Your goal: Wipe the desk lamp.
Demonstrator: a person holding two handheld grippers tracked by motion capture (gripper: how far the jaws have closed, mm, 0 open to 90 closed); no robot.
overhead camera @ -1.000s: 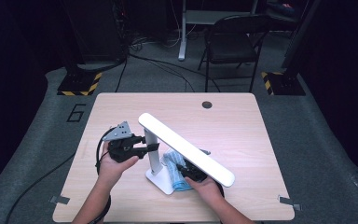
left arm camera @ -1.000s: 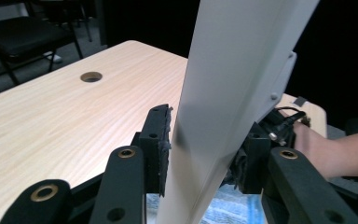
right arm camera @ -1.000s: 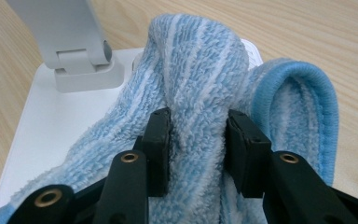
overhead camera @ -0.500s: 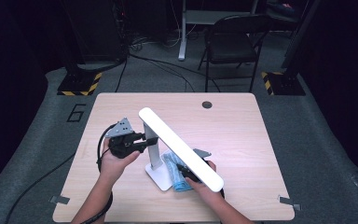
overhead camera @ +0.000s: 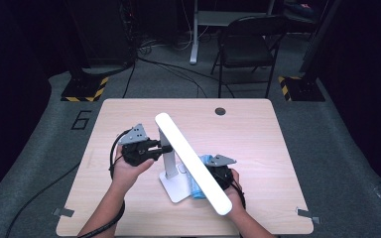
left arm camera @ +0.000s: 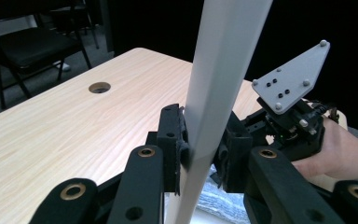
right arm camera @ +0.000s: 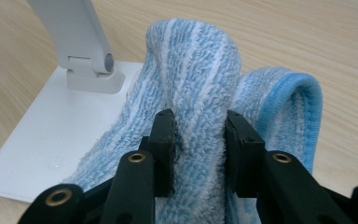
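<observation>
Lamp [overhead camera: 188, 158] stands mid-table on the near half, white base [overhead camera: 176, 187] flat on the wood, upright post [overhead camera: 168, 158] rising from the base's rear, long light bar tilted and running from far-left down to near-right. Left gripper [overhead camera: 159, 147] comes in level from the left and is clenched on the post; in the left gripper view the pads [left arm camera: 179, 144] press the white post [left arm camera: 214, 93] from both sides, and those jaws have just been closing onto it. Right gripper [overhead camera: 209, 174] sits under the low end of the bar, just right of the base, and grips a bunched blue striped cloth [right arm camera: 200, 84]; its jaws have just been closing too, with the terry fold pinched between them. Key relation: in the right gripper view the cloth already overlaps the base's edge, with the post's hinge [right arm camera: 93, 70] ahead and to the left of the jaws. So the right hand is the one nearer the base, and the likely wipe runs across the plate toward the hinge while the left steadies. Left forearm angles in from the bottom edge; right wrist is tucked low under the bar, so clearance looks tight.
</observation>
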